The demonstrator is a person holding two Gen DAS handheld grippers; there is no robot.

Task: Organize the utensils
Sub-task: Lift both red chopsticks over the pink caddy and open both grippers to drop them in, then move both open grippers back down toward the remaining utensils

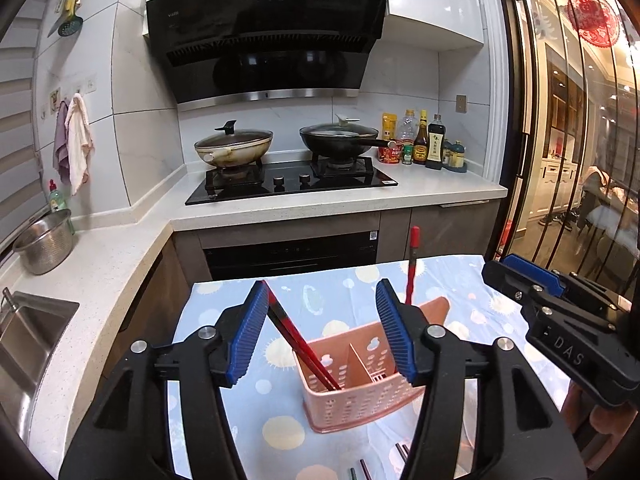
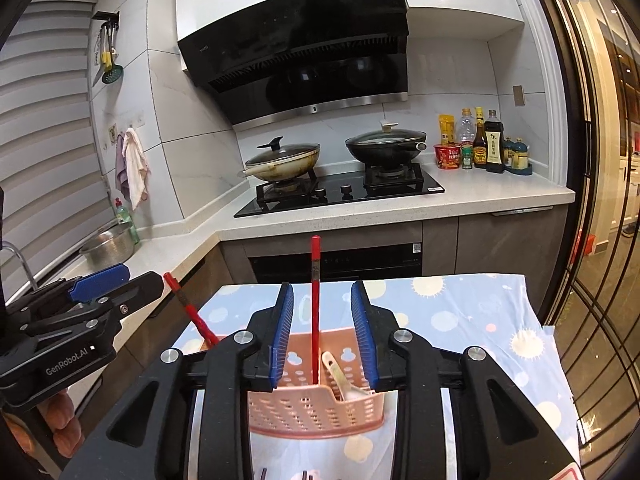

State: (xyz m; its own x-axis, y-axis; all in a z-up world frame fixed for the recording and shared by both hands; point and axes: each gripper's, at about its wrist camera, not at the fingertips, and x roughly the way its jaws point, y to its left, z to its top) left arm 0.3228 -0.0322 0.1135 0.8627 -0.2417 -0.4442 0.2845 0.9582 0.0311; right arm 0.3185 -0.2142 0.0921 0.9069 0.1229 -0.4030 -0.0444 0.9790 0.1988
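A pink perforated utensil basket [image 1: 360, 392] [image 2: 316, 404] stands on a small table with a blue patterned cloth [image 1: 224, 340]. A red chopstick [image 1: 300, 344] leans in its left compartment, close beside the left pad; it also shows in the right wrist view [image 2: 190, 312]. Another red chopstick [image 2: 315, 304] [image 1: 412, 264] stands upright in the basket. A pale spoon [image 2: 340, 376] lies in the right compartment. My left gripper [image 1: 320, 336] is open over the basket. My right gripper [image 2: 322, 332] is open around the upright chopstick, not touching it.
More dark chopstick ends [image 1: 380, 464] lie on the cloth near the front edge. Behind the table is a counter [image 1: 320, 208] with a gas hob, two lidded pans [image 1: 234, 146] and sauce bottles [image 1: 424, 140]. A steel colander [image 1: 44, 246] and sink [image 1: 28, 340] are on the left.
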